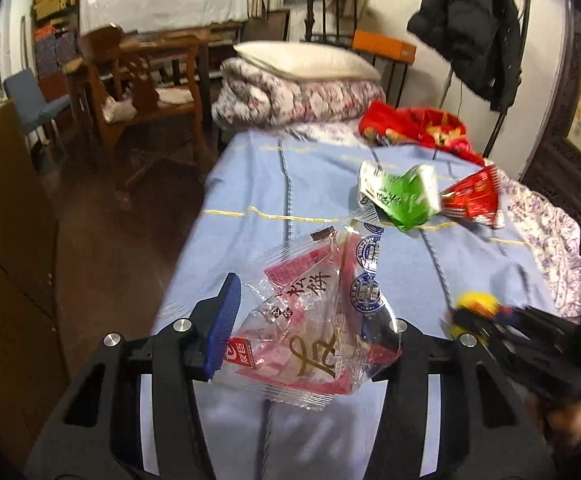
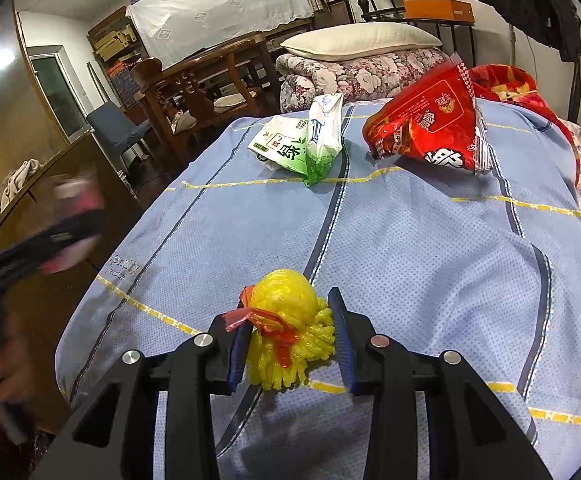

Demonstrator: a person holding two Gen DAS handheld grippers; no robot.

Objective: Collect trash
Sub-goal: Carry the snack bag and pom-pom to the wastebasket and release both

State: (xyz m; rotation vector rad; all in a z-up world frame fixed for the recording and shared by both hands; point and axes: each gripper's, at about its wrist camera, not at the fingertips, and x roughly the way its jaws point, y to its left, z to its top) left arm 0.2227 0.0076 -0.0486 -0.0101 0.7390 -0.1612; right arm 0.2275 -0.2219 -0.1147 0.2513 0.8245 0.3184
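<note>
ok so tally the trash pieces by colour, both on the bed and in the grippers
red and clear wrapper, in the left gripper: 1
yellow net, in the right gripper: 1
green and white pack, on the bed: 1
red bag, on the bed: 1
total: 4

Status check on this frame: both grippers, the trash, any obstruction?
Left gripper shut on clear pink wrapper. Right gripper shut on yellow bag. Green wrapper, red bag remain on bed. Nothing blocking.
</note>
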